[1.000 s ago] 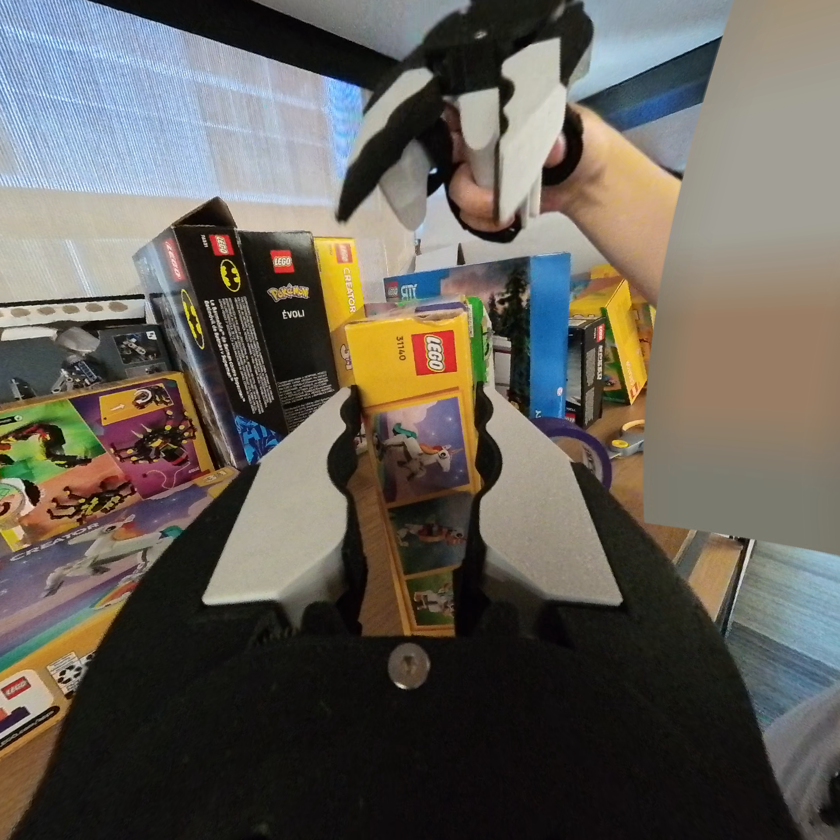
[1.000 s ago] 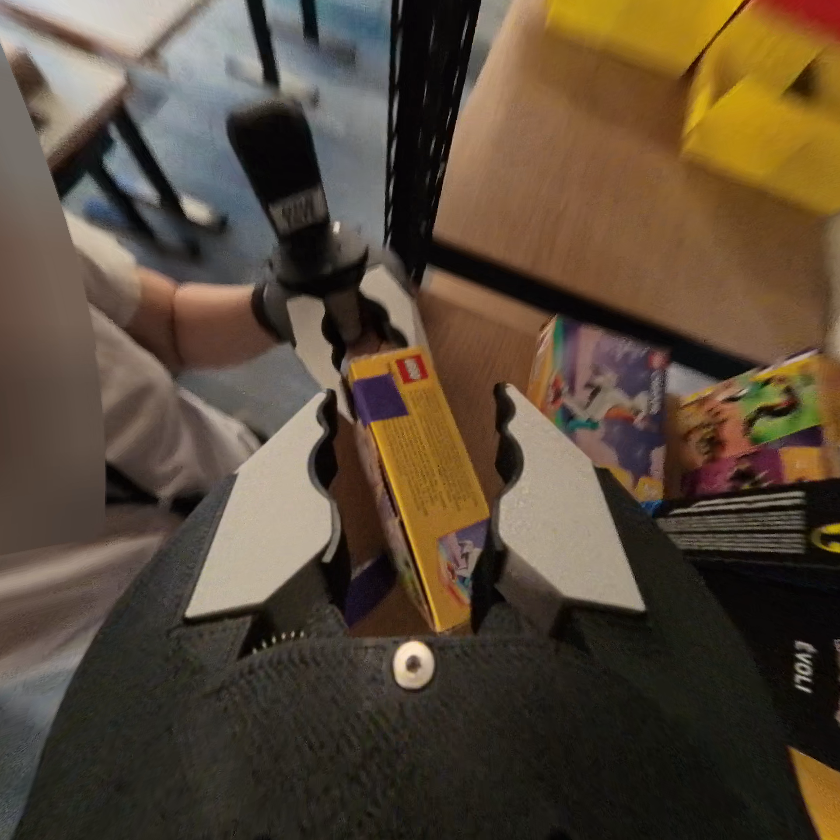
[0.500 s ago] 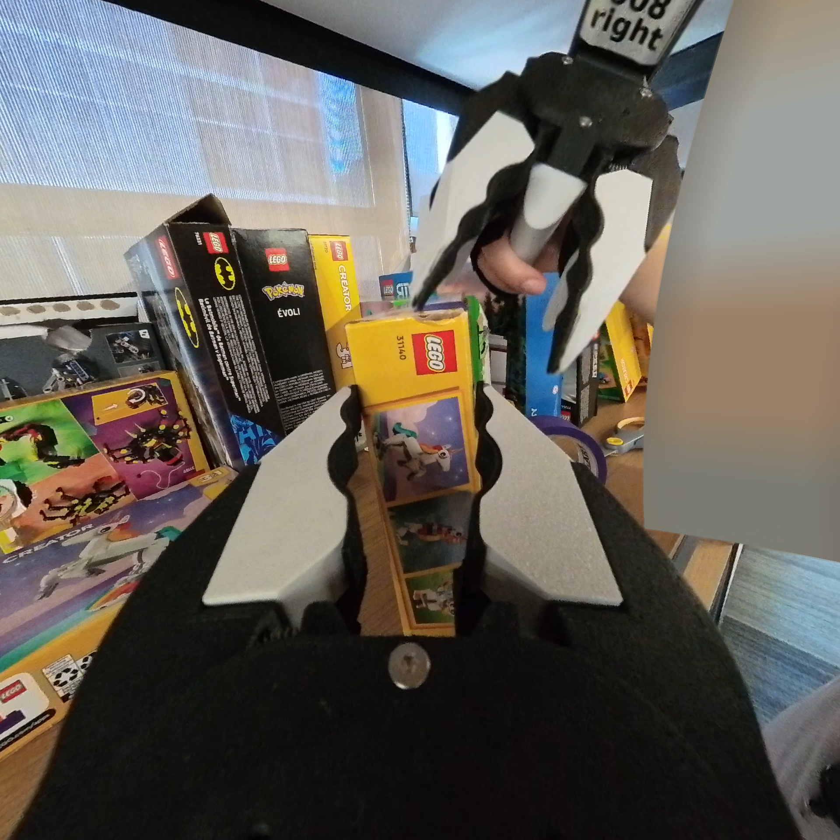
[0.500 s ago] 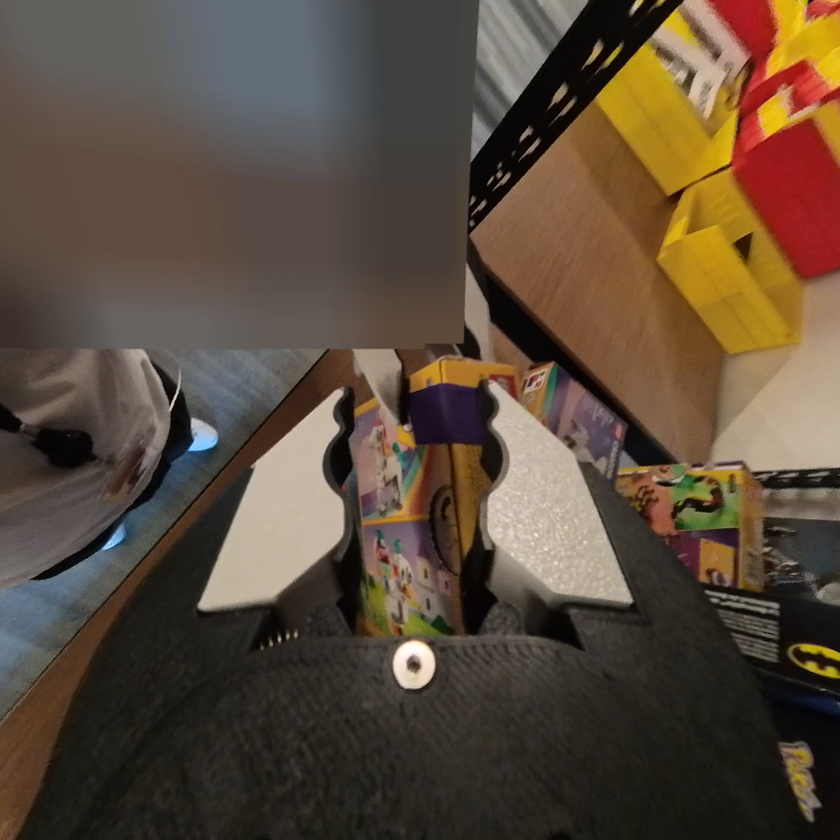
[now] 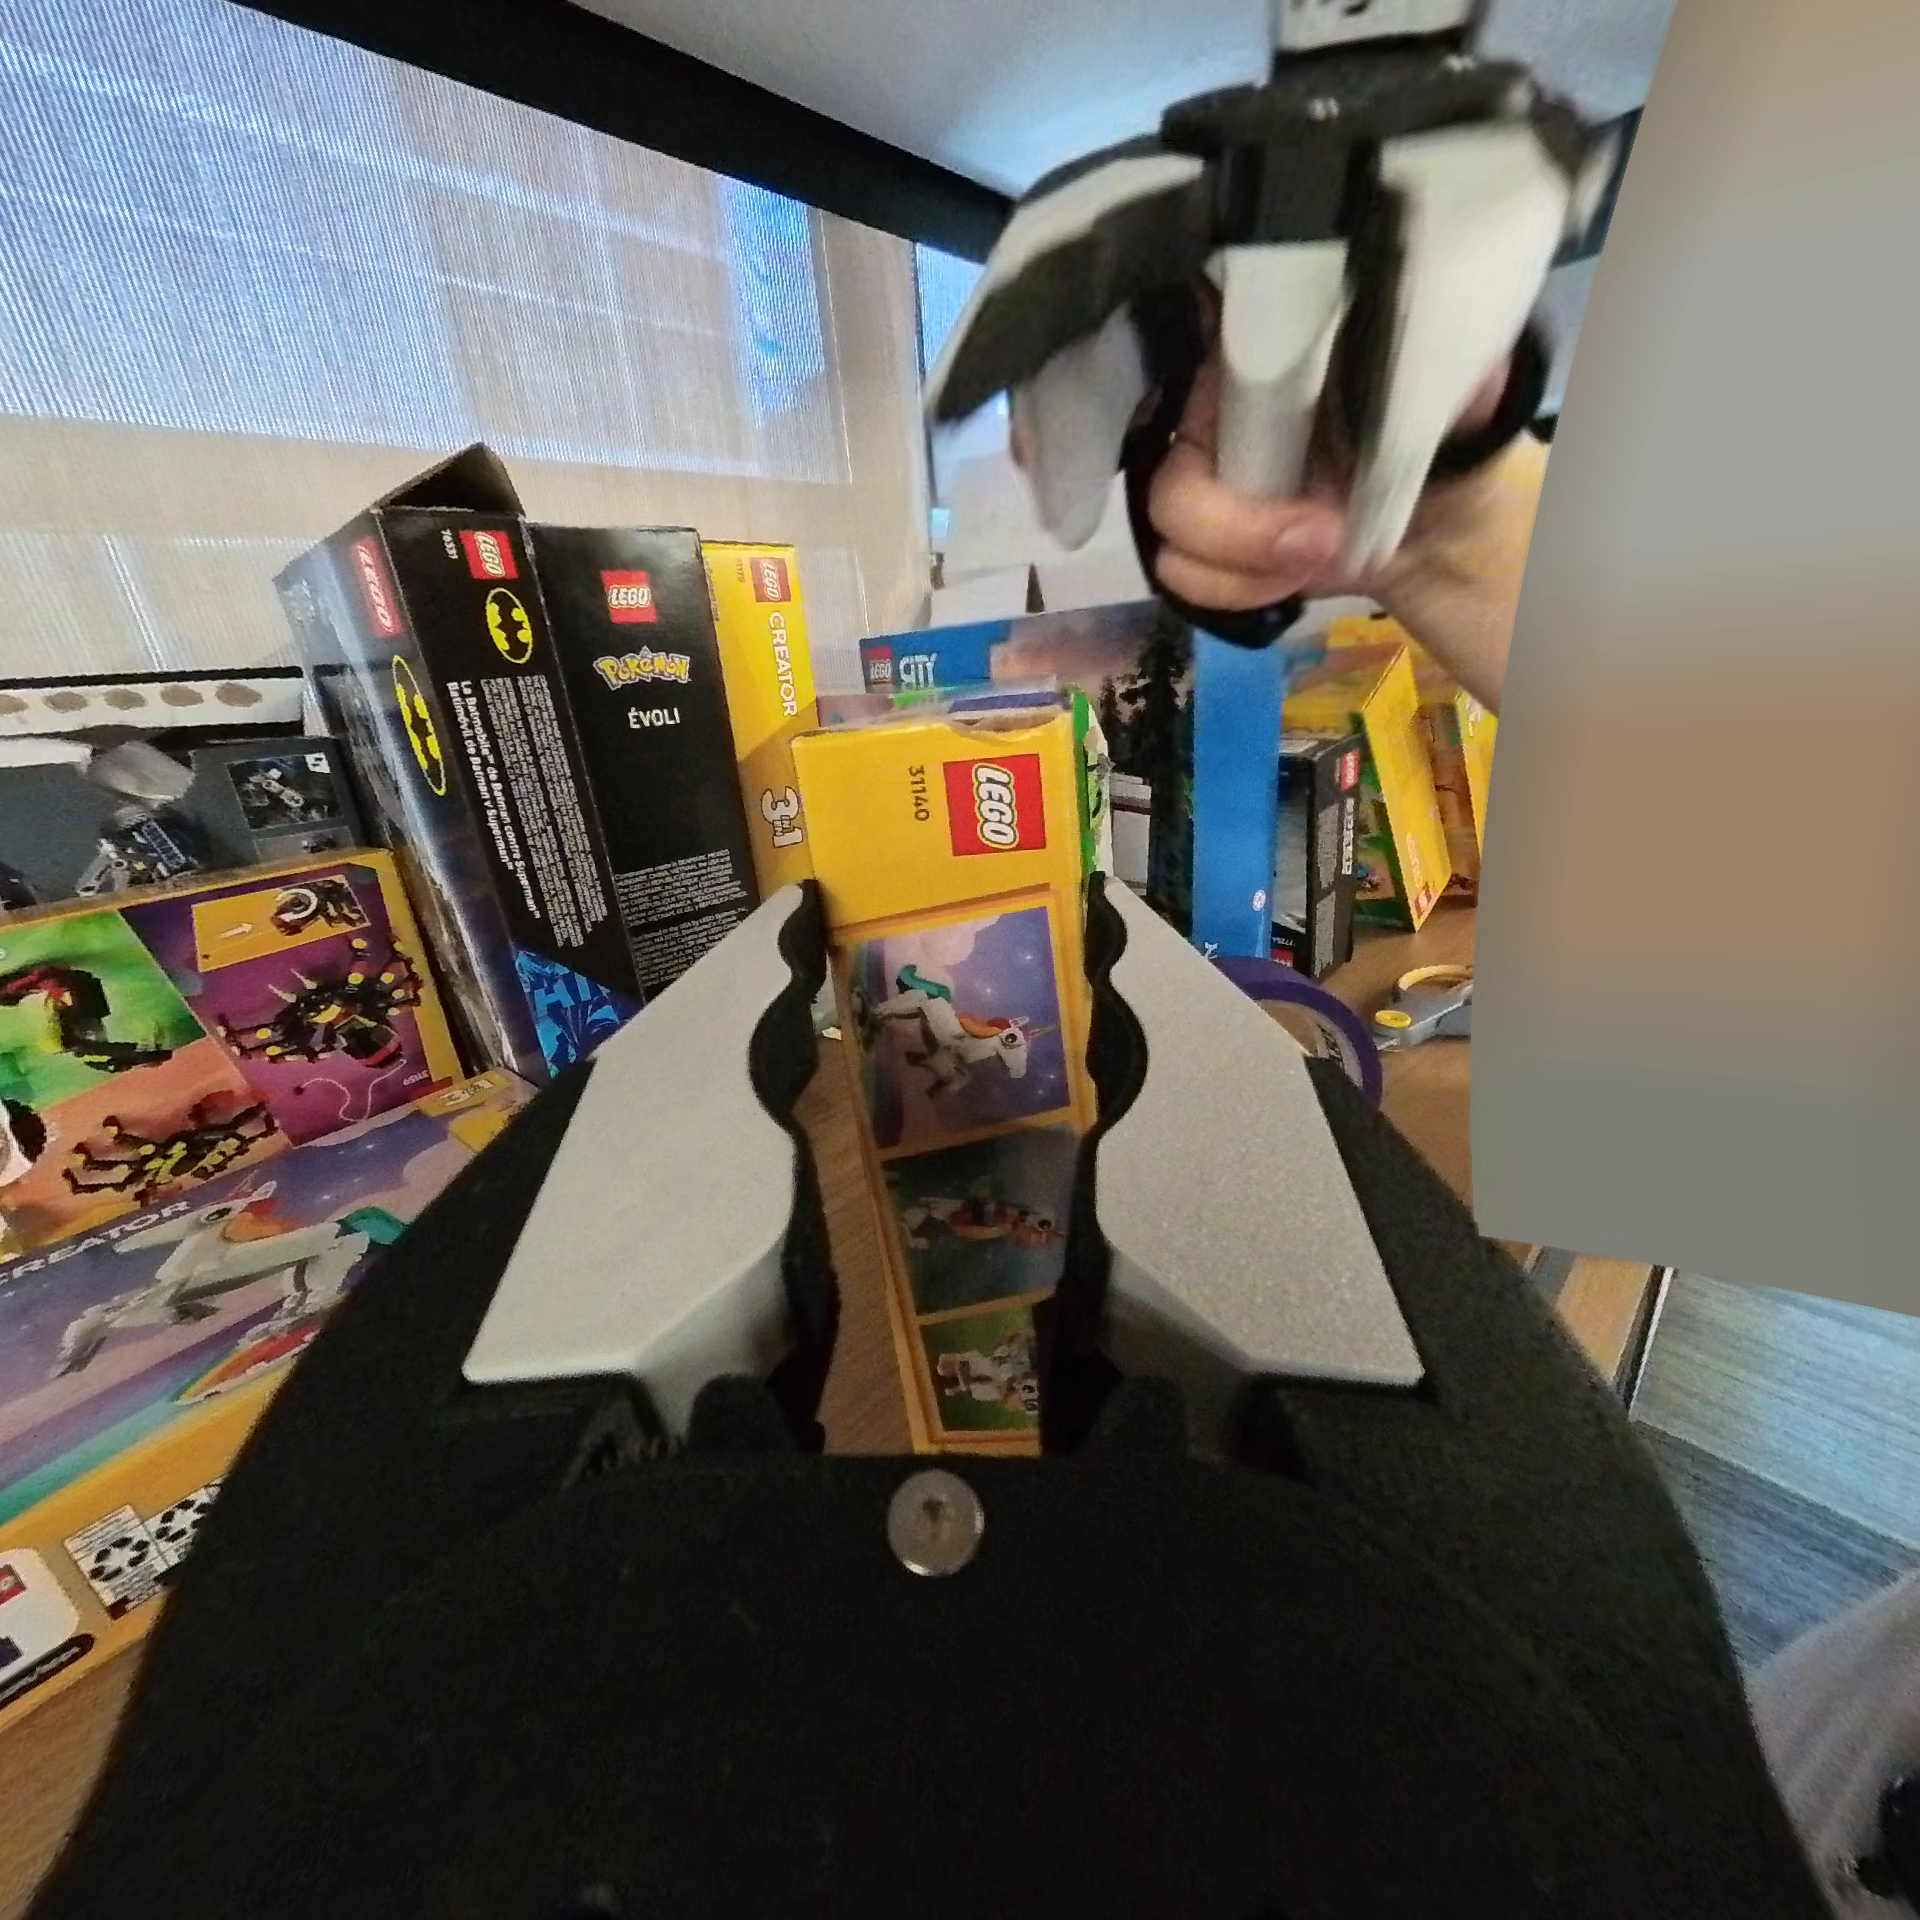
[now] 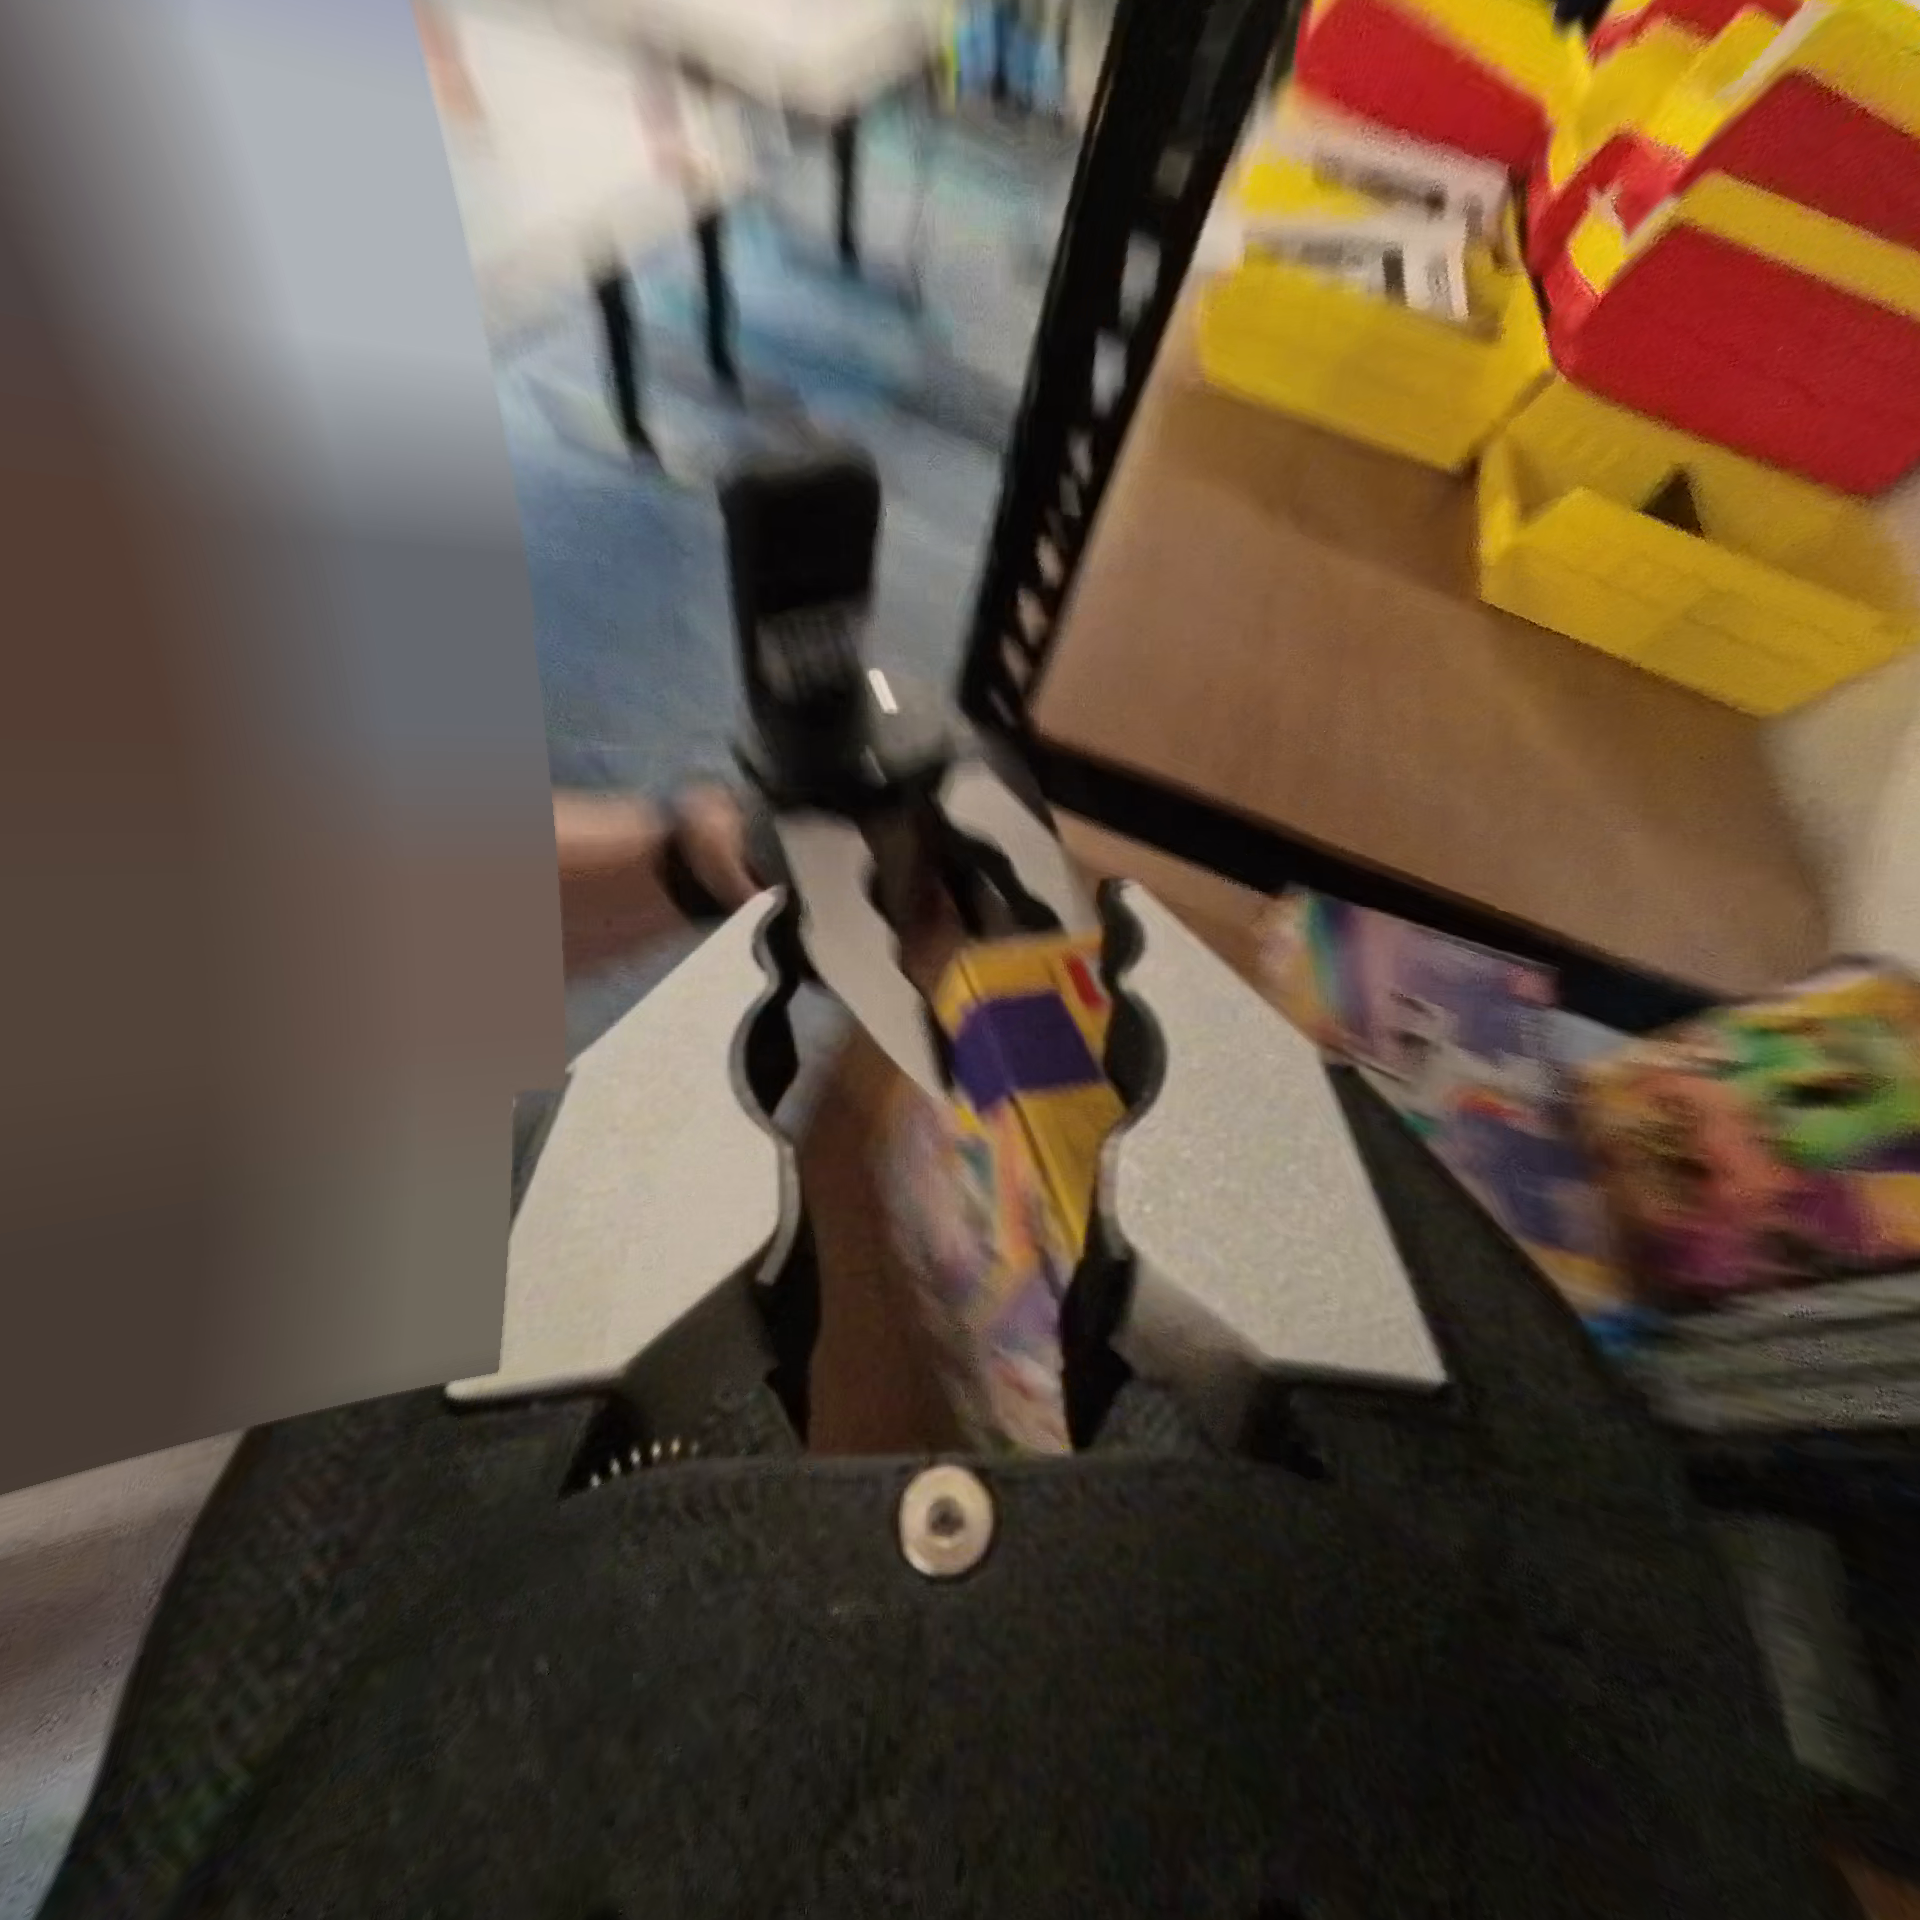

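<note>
Upright between the two grey fingers of the left gripper [image 5: 951, 914] stands a narrow yellow toy box [image 5: 961, 997] with a white unicorn pictured on its side; both fingers press against its flanks, so the jaws pinch it. Its lower end rests on a wooden shelf [image 5: 1423, 1070]. To its left, black boxes [image 5: 540, 769] stand in a row, and flat colourful boxes [image 5: 197, 1049] lie beside them. A roll of purple tape [image 5: 1314, 1023] sits just right of the fingers. Above, the right gripper [image 5: 1164, 457] hangs in the air, held by a hand [image 5: 1247, 540], well apart from the box top; it is blurred, its jaws look spread and nothing is between them. From the right wrist view, also blurred, the yellow box [image 6: 1039, 1060] shows beyond the parted fingers [image 6: 644, 1174], with yellow and red bins [image 6: 1662, 343] on another shelf.
</note>
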### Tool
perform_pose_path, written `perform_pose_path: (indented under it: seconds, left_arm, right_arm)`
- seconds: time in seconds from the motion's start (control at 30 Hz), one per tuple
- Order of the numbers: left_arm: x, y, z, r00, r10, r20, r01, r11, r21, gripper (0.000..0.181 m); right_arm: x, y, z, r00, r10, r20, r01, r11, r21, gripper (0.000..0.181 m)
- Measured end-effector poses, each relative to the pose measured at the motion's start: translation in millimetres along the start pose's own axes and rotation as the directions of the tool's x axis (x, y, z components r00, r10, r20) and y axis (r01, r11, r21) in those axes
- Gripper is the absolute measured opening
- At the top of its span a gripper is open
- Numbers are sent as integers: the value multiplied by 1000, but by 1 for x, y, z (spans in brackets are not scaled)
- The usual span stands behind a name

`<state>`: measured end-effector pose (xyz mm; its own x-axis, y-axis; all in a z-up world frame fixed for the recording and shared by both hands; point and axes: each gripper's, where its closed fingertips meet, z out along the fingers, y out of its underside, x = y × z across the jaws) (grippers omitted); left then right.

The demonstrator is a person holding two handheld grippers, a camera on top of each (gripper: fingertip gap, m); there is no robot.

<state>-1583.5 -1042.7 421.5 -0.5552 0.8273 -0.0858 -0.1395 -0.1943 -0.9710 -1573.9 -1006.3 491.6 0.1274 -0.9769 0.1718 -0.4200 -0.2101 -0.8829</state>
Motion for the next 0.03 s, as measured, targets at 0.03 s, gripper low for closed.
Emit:
perform_pose_path:
  seconds: [0.03]
  left_arm:
    - [0,0,0,1000,-1,0,1,1000,1,49]
  right_arm:
    - [1,-18,-9,979,192,73,-199,974,111,44]
